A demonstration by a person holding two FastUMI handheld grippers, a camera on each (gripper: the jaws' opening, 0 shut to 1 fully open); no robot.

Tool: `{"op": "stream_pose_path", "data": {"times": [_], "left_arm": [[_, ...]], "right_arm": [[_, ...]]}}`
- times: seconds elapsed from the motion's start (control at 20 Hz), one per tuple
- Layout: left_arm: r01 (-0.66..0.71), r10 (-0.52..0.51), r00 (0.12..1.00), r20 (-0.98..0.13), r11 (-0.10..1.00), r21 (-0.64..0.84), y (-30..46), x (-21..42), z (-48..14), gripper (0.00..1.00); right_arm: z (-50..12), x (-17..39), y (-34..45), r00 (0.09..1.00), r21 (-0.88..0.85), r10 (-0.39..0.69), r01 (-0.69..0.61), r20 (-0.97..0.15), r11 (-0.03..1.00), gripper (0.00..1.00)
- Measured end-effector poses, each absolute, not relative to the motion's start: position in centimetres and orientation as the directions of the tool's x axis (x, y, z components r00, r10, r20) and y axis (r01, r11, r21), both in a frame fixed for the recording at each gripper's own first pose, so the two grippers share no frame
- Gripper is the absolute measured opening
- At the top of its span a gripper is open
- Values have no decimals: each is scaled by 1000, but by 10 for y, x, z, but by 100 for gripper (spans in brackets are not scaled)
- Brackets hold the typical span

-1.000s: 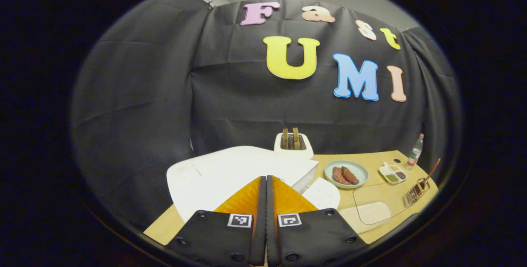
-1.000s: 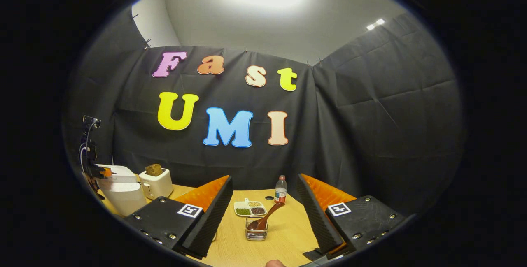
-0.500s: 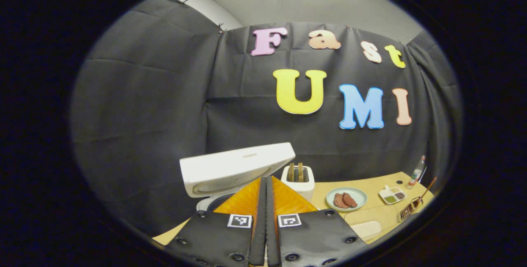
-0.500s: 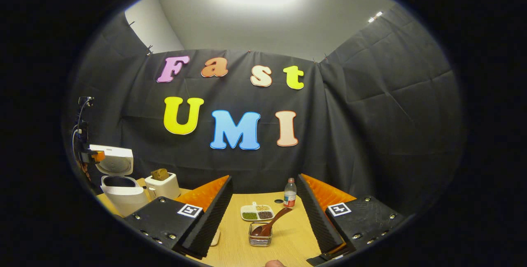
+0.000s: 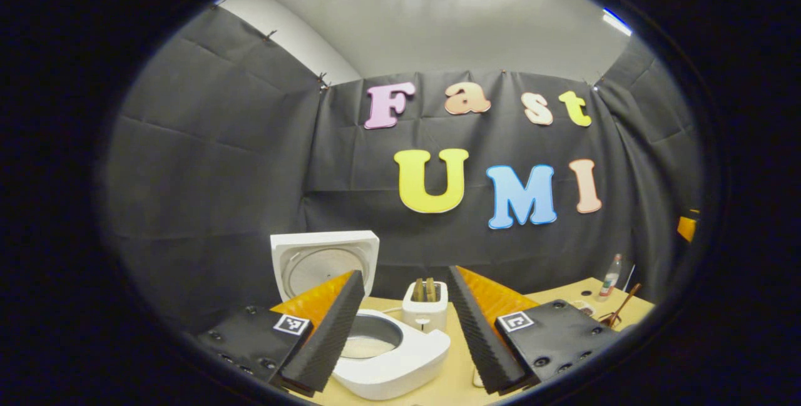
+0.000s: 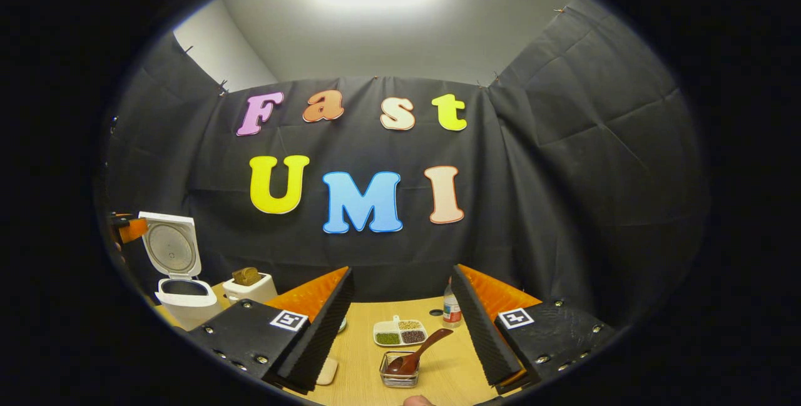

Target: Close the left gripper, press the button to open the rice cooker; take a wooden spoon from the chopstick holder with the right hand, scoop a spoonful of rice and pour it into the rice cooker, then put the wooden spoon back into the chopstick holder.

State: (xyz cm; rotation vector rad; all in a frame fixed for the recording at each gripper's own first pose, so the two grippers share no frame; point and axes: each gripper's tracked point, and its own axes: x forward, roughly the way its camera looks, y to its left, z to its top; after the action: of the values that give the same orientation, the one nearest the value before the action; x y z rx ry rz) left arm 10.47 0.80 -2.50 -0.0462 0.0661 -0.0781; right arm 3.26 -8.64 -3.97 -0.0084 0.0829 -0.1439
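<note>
— White rice cooker on the table, lid up. Left gripper?
— Fingers spread, above it. Right gripper spread too, wooden spoon in the chopstick holder between them.

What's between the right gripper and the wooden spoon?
Nothing visible. The right gripper is open and the wooden spoon leans in the chopstick holder directly ahead between its fingers, on bare table. The divided dish sits beyond the holder.
</note>
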Motion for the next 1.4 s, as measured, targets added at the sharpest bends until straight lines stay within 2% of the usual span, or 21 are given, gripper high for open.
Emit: {"op": "stream_pose_path", "data": {"times": [0.05,0.2,0.25,0.3,0.35,0.5,0.55,0.6,0.65,0.95,1.0,1.05,1.15,1.25,1.3,1.4], "left_arm": [[73,-75,996,-54,997,-38,5,97,-20,93],[58,-58,998,-14,998,-19,0,76,1,96],[51,-51,999,4,999,-15,-1,69,8,90],[43,-42,999,18,999,-14,-3,61,13,100],[38,-38,999,25,999,-15,-5,56,18,95],[27,-26,999,28,999,-17,-11,40,20,95],[21,-21,999,26,1000,-15,-13,35,22,100],[17,-16,1000,24,1000,-14,-15,30,22,100],[14,-14,1000,21,1000,-11,-16,25,23,95],[-8,8,1000,18,1000,11,-23,5,28,95],[-14,13,1000,15,1000,12,-23,2,28,100],[-21,21,1000,16,1000,12,-20,0,29,100],[-36,36,999,12,999,15,-17,-5,28,93],[-54,54,999,4,998,18,-12,-10,26,100],[-62,62,998,-2,998,20,-10,-13,25,90],[-79,79,997,-17,997,25,-6,-17,19,90]], "right_arm": [[-41,38,-91,986,-17,-145,144,-82,989,95],[-56,54,-104,984,-18,-145,144,-104,989,95],[-63,59,-108,983,-16,-145,144,-115,989,95],[-70,65,-113,981,-14,-144,143,-130,990,95],[-78,70,-117,979,-11,-146,146,-145,989,95],[-102,86,-128,971,0,-147,150,-188,989,95],[-112,90,-131,967,3,-147,151,-206,989,95],[-122,94,-135,964,4,-146,150,-224,989,95],[-133,97,-138,958,5,-145,151,-246,988,95],[-193,110,-149,919,55,-133,164,-372,985,95],[-201,112,-150,912,66,-132,170,-388,983,95],[-212,114,-152,904,74,-133,177,-407,981,95],[-229,114,-155,884,97,-129,192,-448,977,96],[-245,115,-158,862,124,-127,214,-491,969,98],[-256,114,-158,850,144,-122,225,-513,964,98],[-274,113,-157,822,178,-109,247,-559,952,98]]}}
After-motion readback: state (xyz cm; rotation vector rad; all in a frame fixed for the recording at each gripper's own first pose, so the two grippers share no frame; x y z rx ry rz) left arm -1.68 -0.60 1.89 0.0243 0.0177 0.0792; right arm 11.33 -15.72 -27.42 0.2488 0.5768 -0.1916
